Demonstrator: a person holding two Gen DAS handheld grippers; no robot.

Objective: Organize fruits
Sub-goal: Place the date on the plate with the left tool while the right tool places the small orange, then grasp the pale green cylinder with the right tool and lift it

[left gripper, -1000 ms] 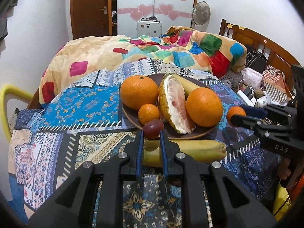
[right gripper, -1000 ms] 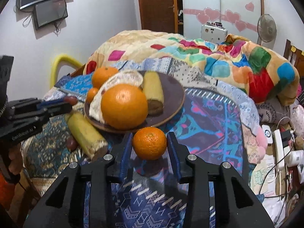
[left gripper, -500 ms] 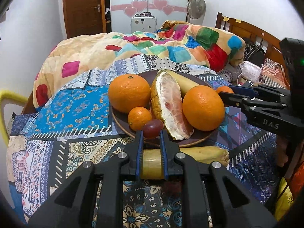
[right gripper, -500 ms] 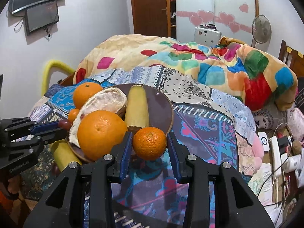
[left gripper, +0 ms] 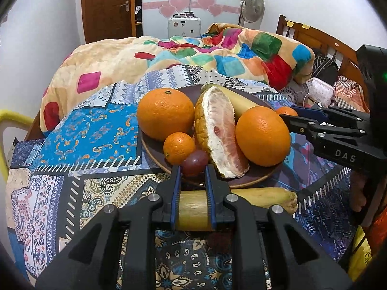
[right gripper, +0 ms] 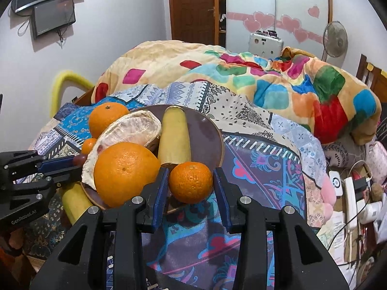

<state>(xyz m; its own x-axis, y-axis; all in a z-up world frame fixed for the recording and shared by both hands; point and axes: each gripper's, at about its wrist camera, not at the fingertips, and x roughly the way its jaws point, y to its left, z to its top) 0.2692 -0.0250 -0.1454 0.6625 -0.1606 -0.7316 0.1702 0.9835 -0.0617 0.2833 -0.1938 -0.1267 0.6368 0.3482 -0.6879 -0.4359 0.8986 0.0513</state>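
Note:
A brown plate [left gripper: 154, 151] on the patterned blanket holds two big oranges [left gripper: 165, 113], a small mandarin [left gripper: 179, 147], a peeled pomelo piece [left gripper: 221, 135] and a banana [left gripper: 241, 101]. My left gripper [left gripper: 193, 168] is shut on a dark red grape [left gripper: 194, 163] at the plate's near edge, and its jaws are just opening. Below it another banana [left gripper: 263, 195] lies on the blanket. My right gripper [right gripper: 191, 170] is shut on a mandarin [right gripper: 191, 183], which it holds over the plate's rim [right gripper: 219, 142] beside the front orange [right gripper: 125, 171].
A bright patchwork quilt [right gripper: 266, 82] is heaped behind the plate. Power strips, plugs and cables [right gripper: 350, 193] lie at the right by the wooden headboard [left gripper: 321, 38]. A yellow chair back [left gripper: 9, 120] stands at the left. A hand [left gripper: 358, 193] holds the right gripper.
Both grippers have closed in on the plate. The mandarin went from the blanket in front of the plate to its rim, and the grape now sits at the plate's near edge.

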